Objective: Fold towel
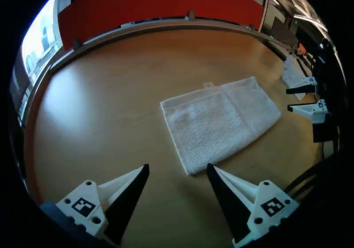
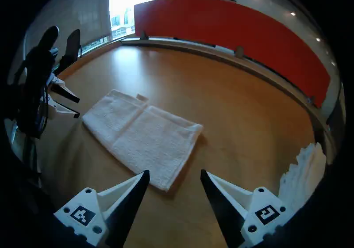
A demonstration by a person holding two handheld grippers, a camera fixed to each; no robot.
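1. Two grippers hang open over a wooden table (image 1: 110, 106). The left gripper (image 1: 177, 166) has its jaws spread wide and holds nothing, and the right gripper (image 2: 174, 172) stands the same, with both fingers apart and empty.

2. One white terry towel (image 1: 221, 120) lies flat on the tabletop as a neat rectangle, with a small tab on its far edge. In the left gripper view it sits just right of centre, toward 3 o'clock, and its near corner shows at 6 o'clock between the fingertips, just beside the right-hand one. Whether that finger touches the cloth cannot be told.

3. Seen in the right gripper view, the towel spreads left of centre toward 9 o'clock. Its near corner again falls at 6 o'clock, in the gap between the two fingers.

4. Each camera catches the other tool: the right gripper's pale fingers point in at 3 o'clock in the left gripper view, and the left gripper sits at 9 o'clock in the right gripper view, with a dark hand (image 2: 35, 89) behind it.

5. Another white cloth (image 2: 305, 173) rests at the table's edge at 4 o'clock in the right gripper view — well apart from the towel.

6. Beyond the table stands a red partition (image 1: 155, 5) at 12 o'clock, and a bright window (image 1: 37, 44) sits at 10 o'clock.
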